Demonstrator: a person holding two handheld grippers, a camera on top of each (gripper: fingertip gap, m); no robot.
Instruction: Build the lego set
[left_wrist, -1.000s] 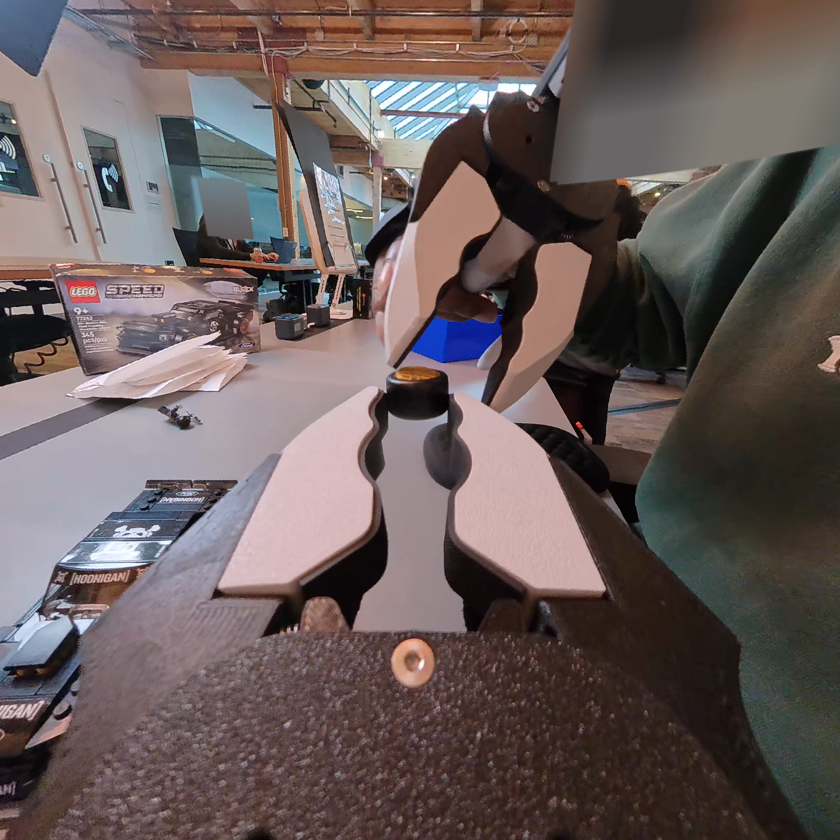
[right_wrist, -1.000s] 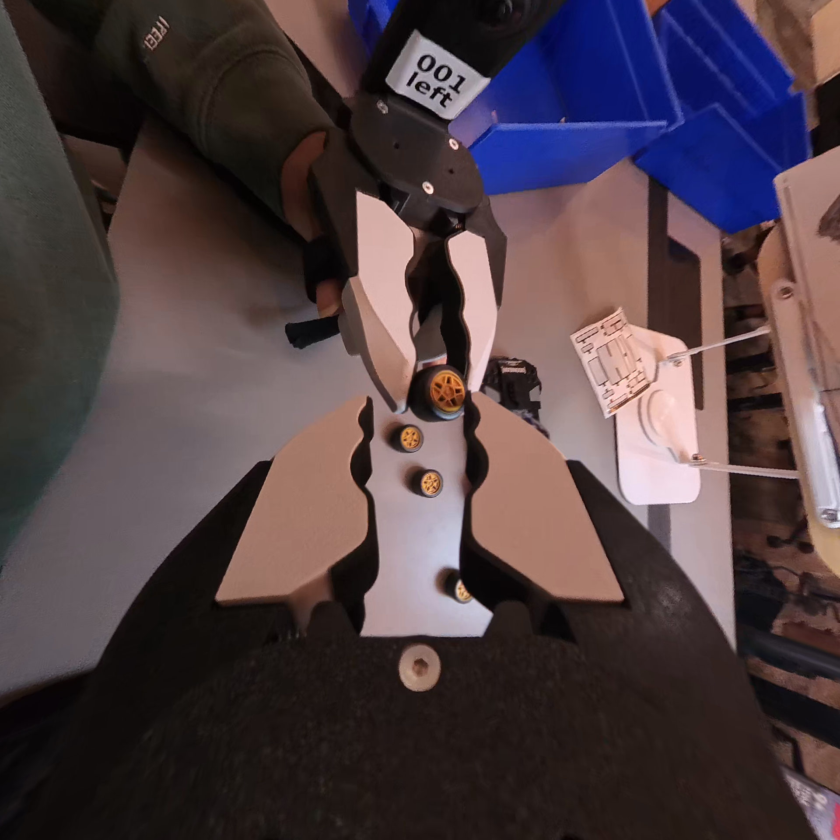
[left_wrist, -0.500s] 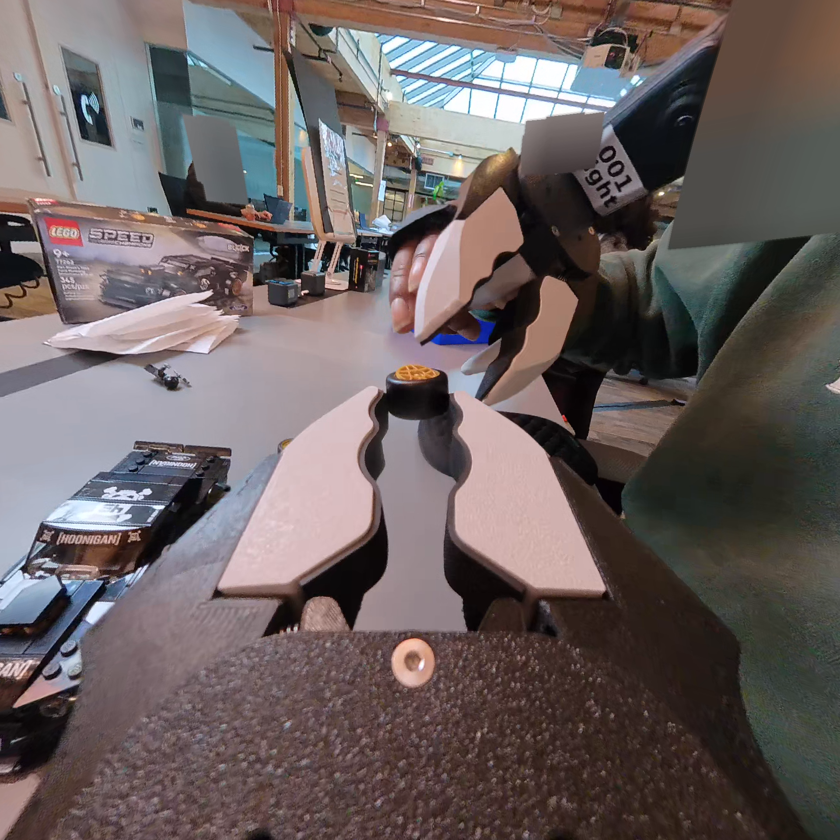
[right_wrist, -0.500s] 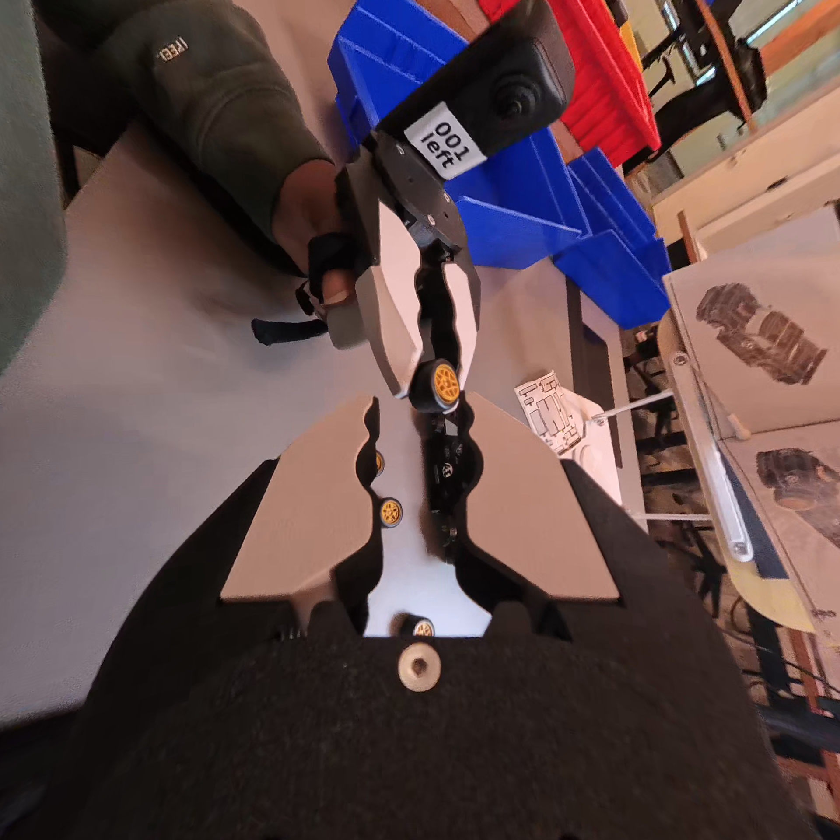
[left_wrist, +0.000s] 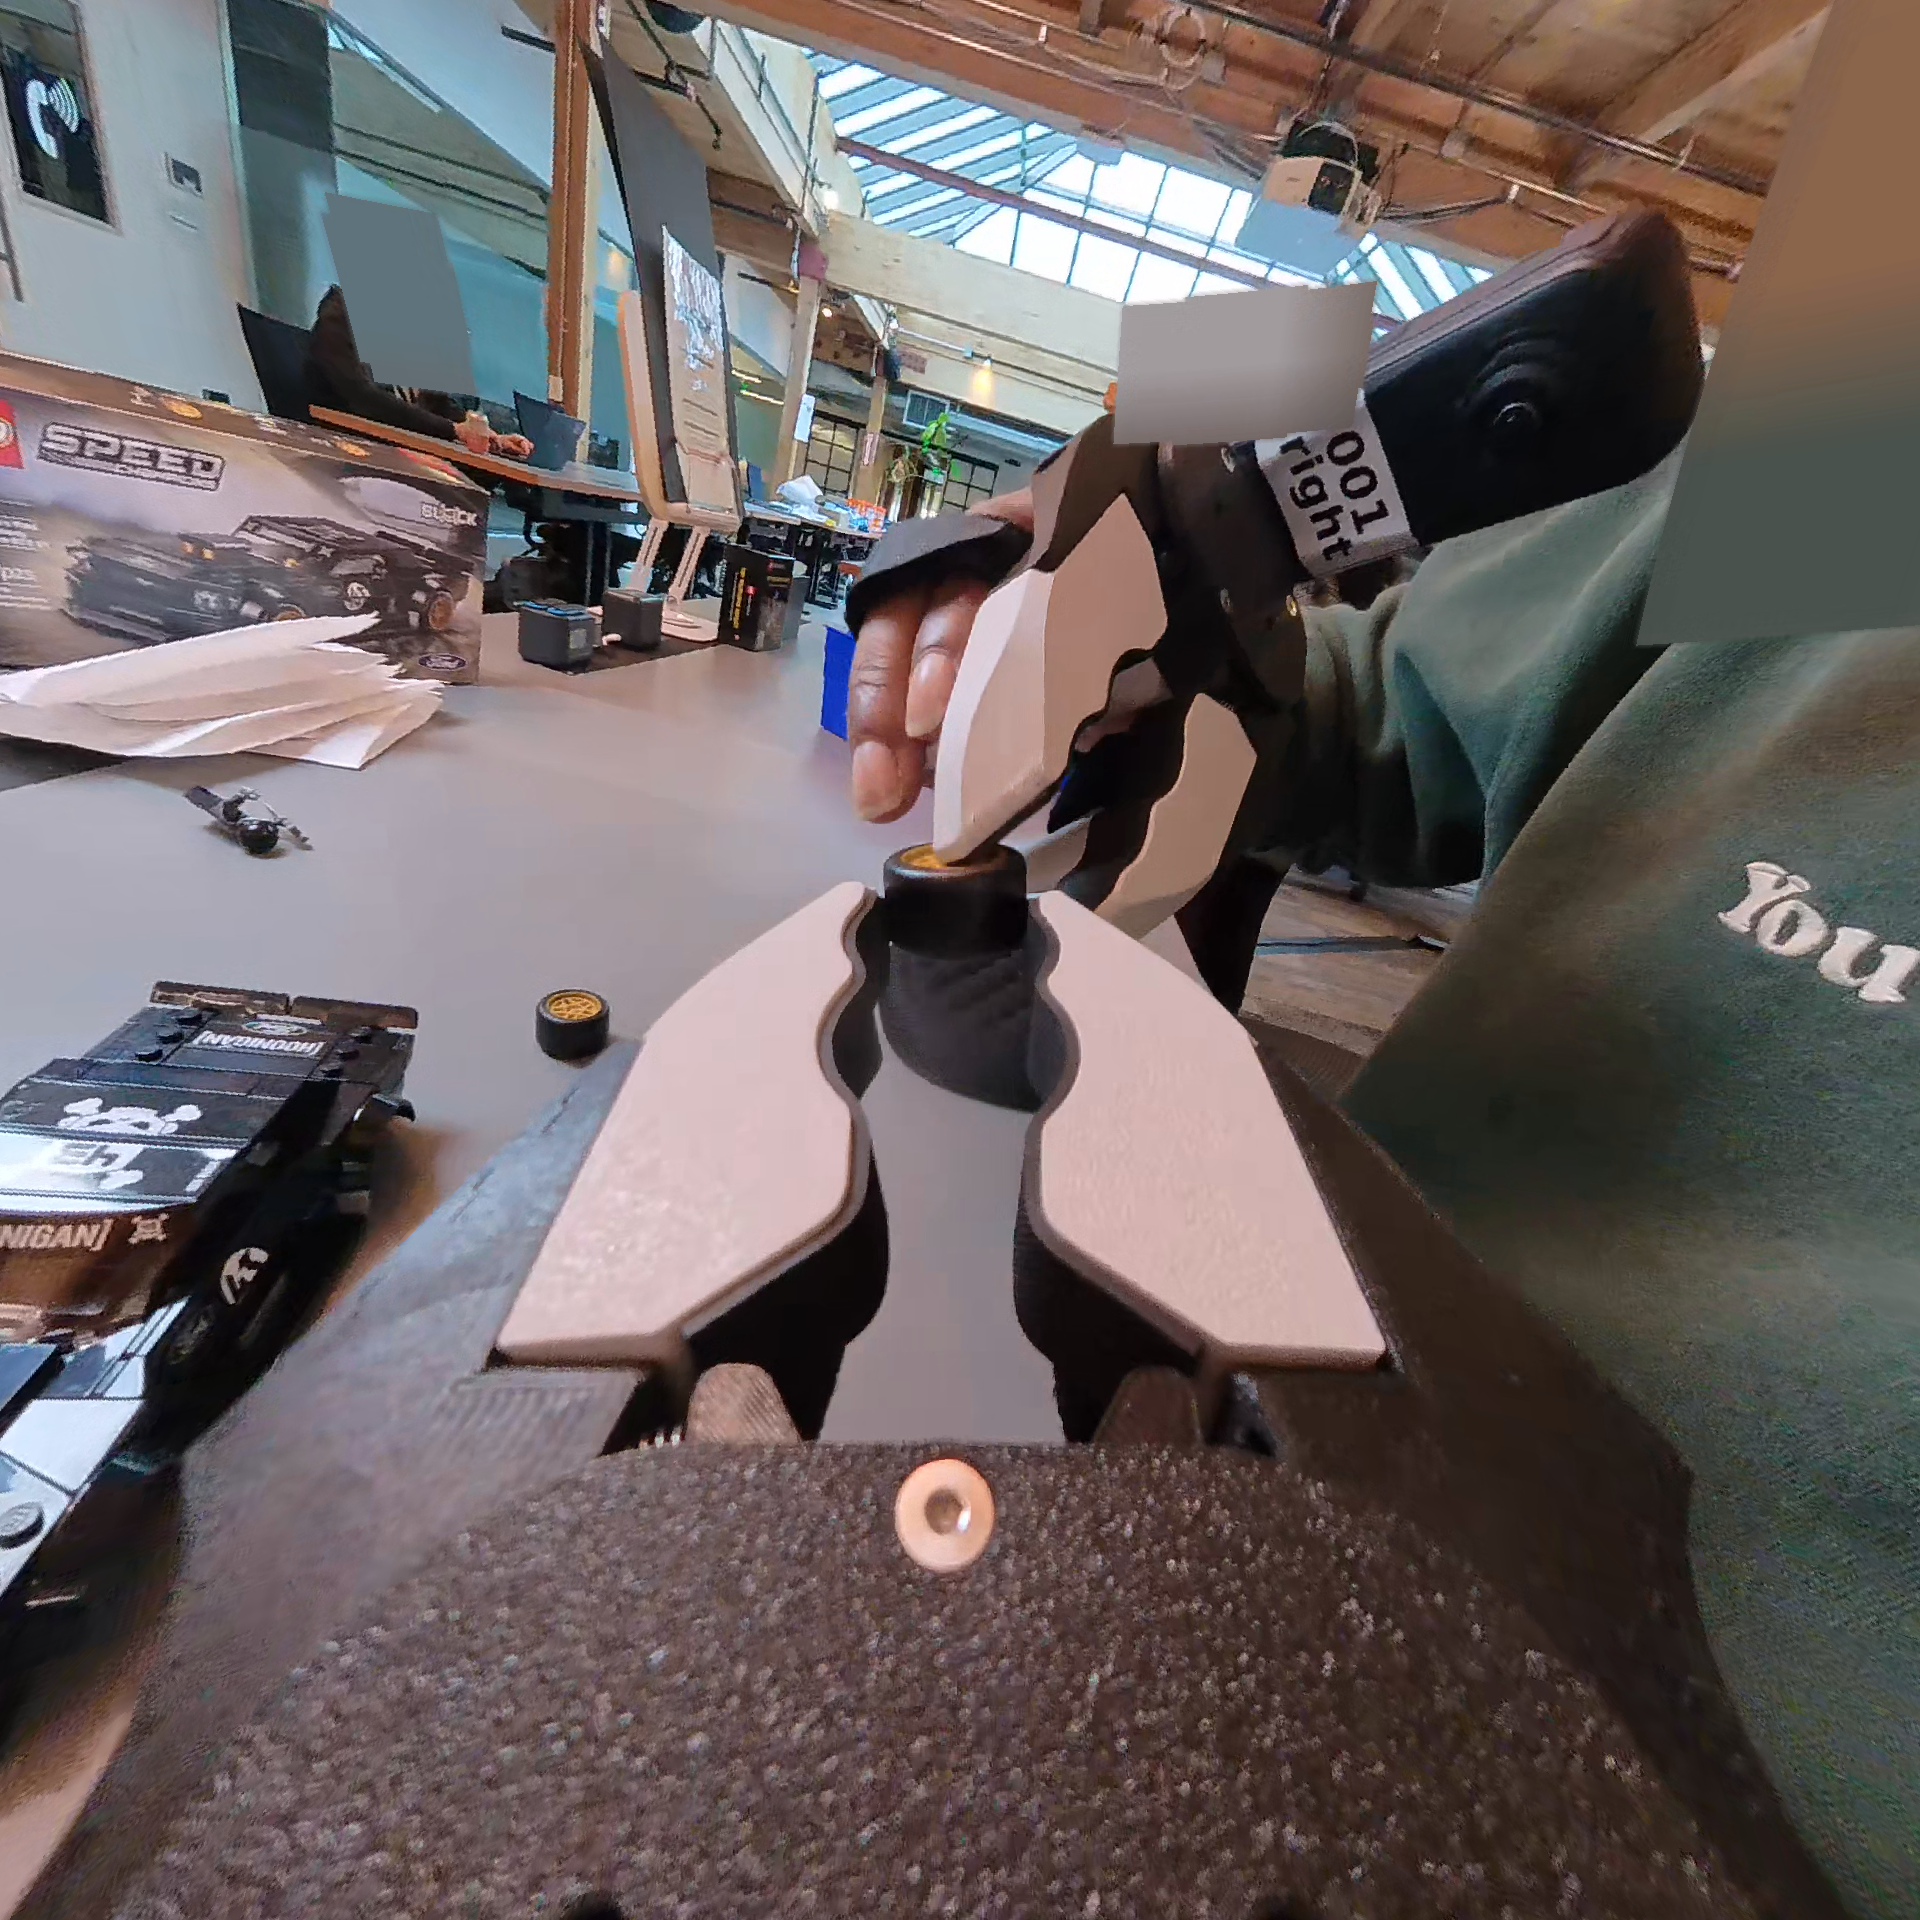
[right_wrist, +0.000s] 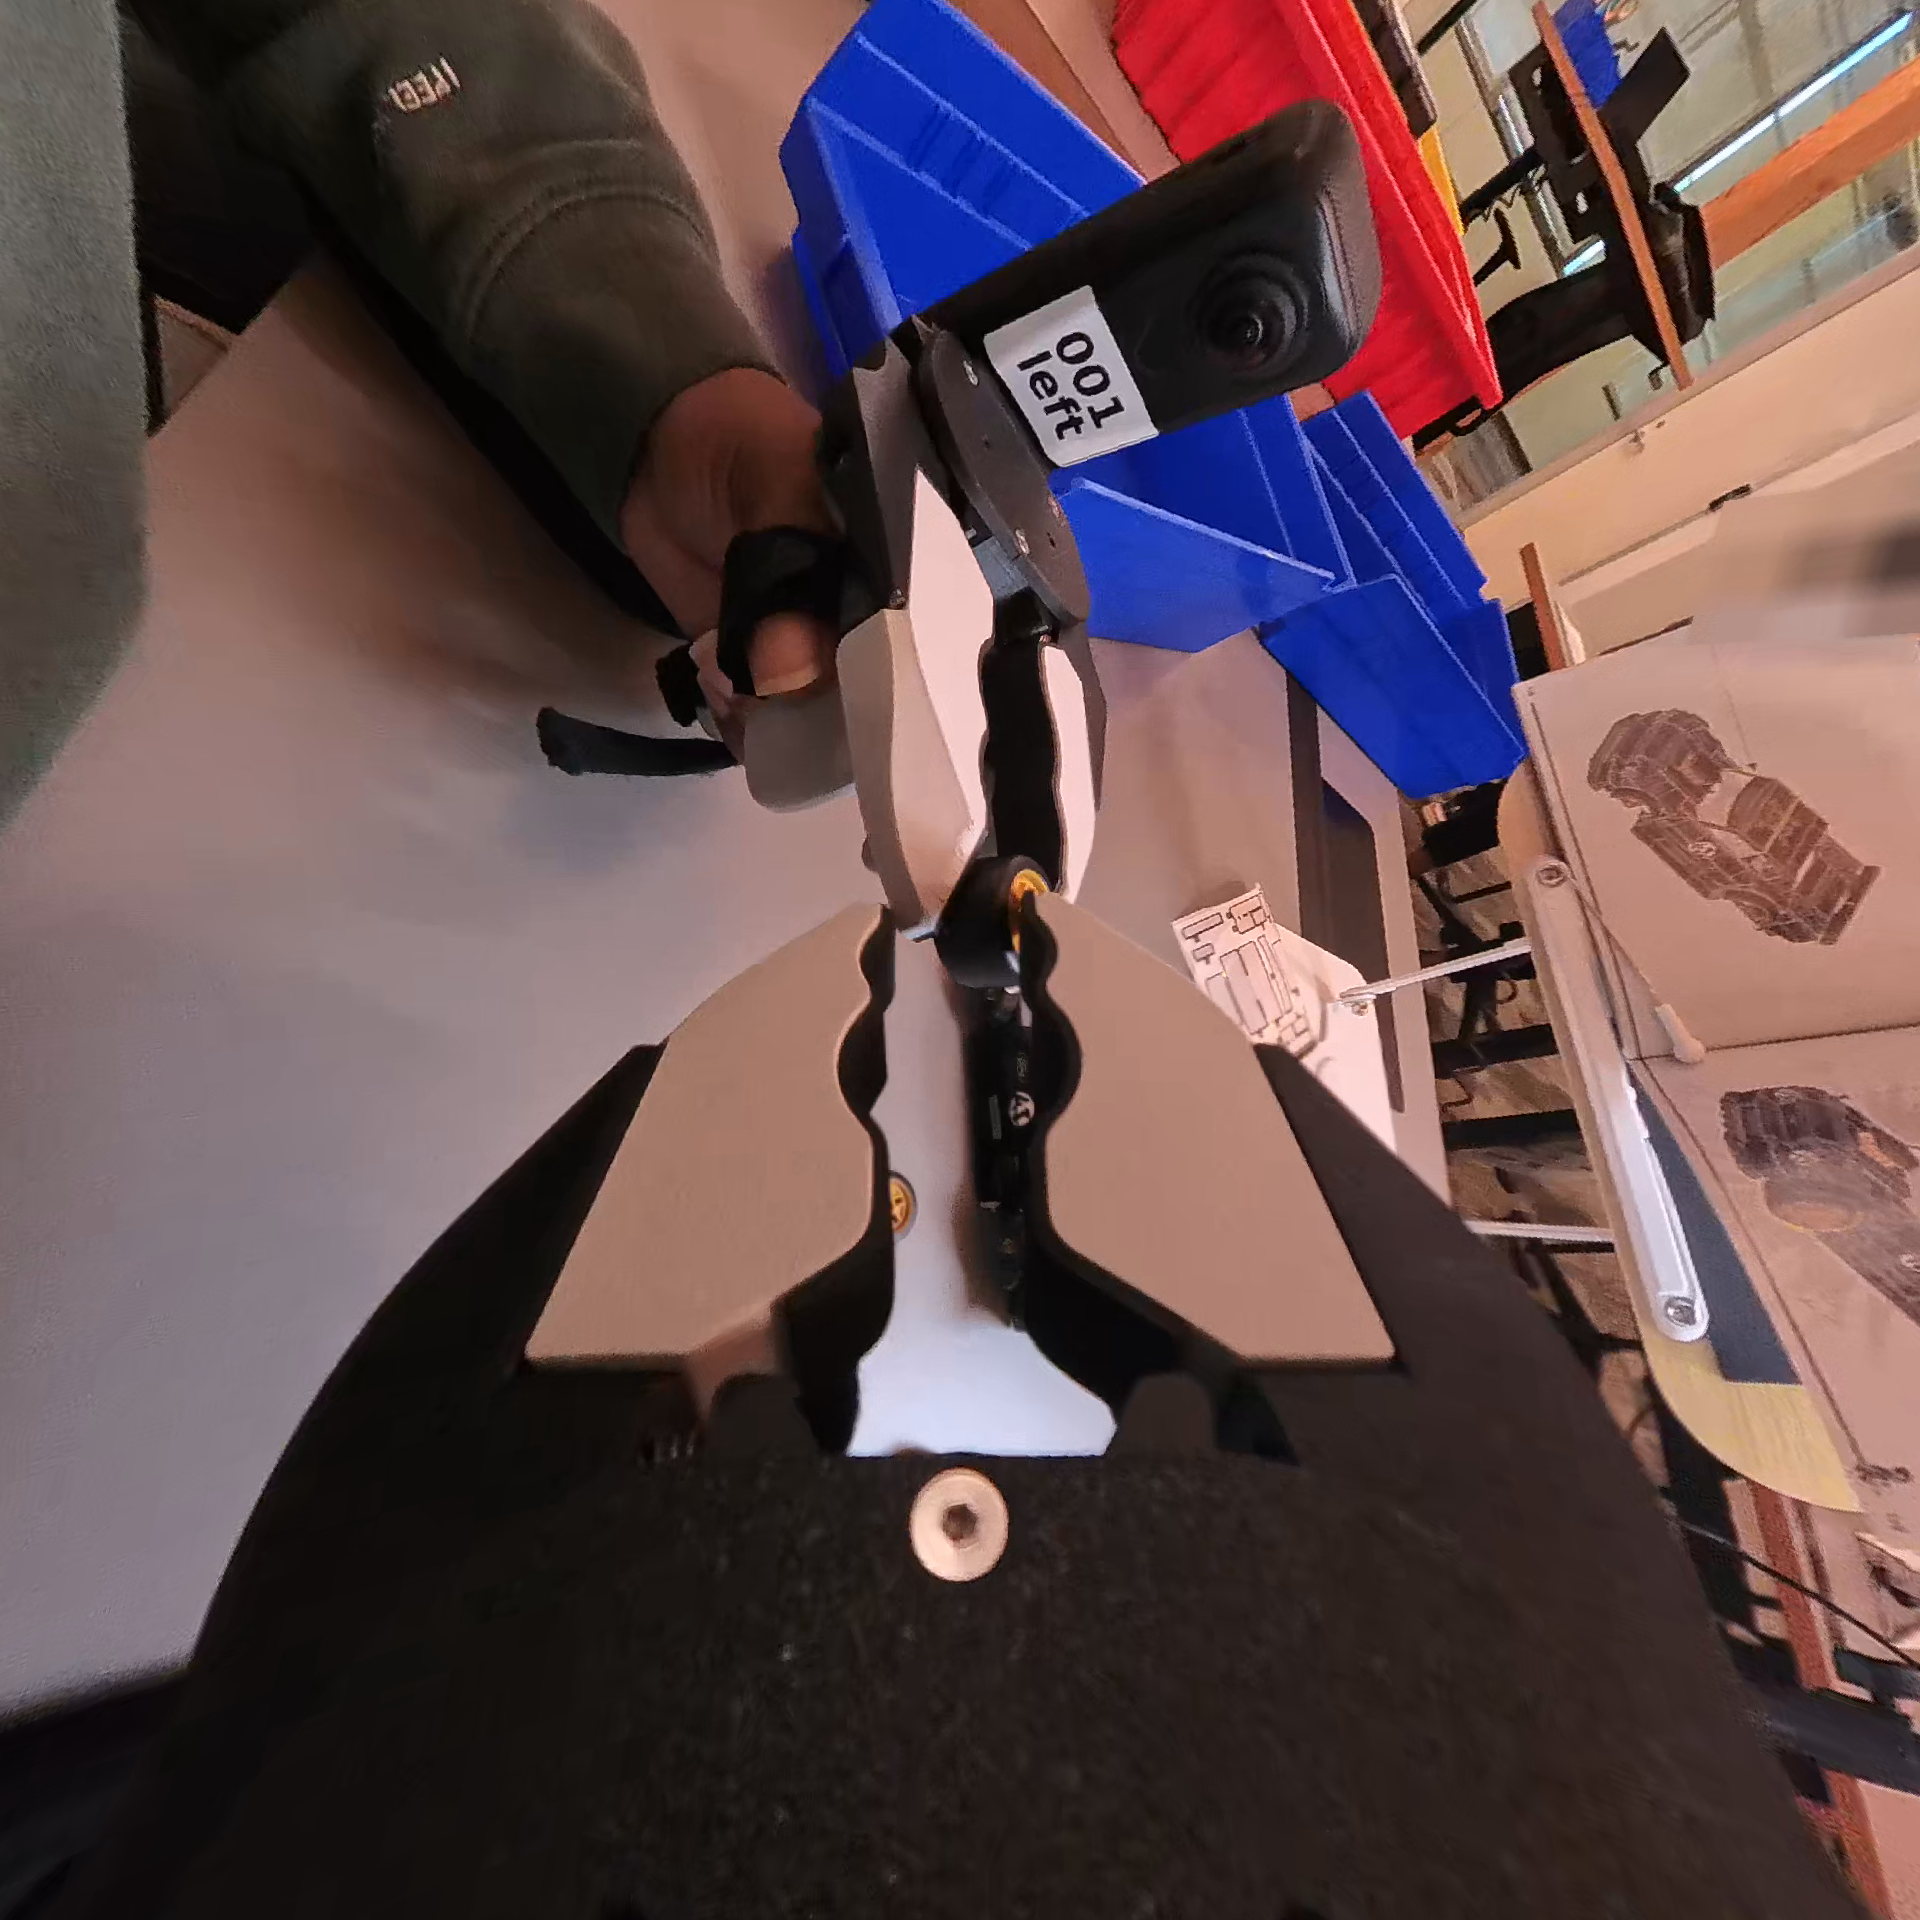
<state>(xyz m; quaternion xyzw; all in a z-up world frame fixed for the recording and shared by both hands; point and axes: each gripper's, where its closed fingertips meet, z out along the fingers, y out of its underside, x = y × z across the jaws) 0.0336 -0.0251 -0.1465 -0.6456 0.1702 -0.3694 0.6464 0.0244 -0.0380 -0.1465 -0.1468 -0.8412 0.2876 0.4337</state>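
We hold a small black rubber wheel with a gold rim (left_wrist: 954, 902) clamped between the fingertips of the left gripper (left_wrist: 951, 920). The right gripper (left_wrist: 1039, 862) comes onto this wheel from above; one of its pale fingertips (left_wrist: 971, 831) touches the gold rim, and its jaws stand a little apart with nothing held between them.

In our judgement the danger is in this pressing. The wheel is round and held only at its edges, so a push that is not straight on it can turn it or squeeze it out of the grip, and it would roll away on the grey table (left_wrist: 540, 831).

The left wrist view alone shows the black, partly built lego car body with white stickers (left_wrist: 156, 1132) to the left of the wheel, and a spare gold-rimmed wheel (left_wrist: 571, 1021) between them. The right wrist view alone shows the blue plastic bins (right_wrist: 1195, 540) beyond the wheel, the open instruction booklet (right_wrist: 1766, 987) to its right, and another small wheel (right_wrist: 900, 1205) on the table nearer to us.
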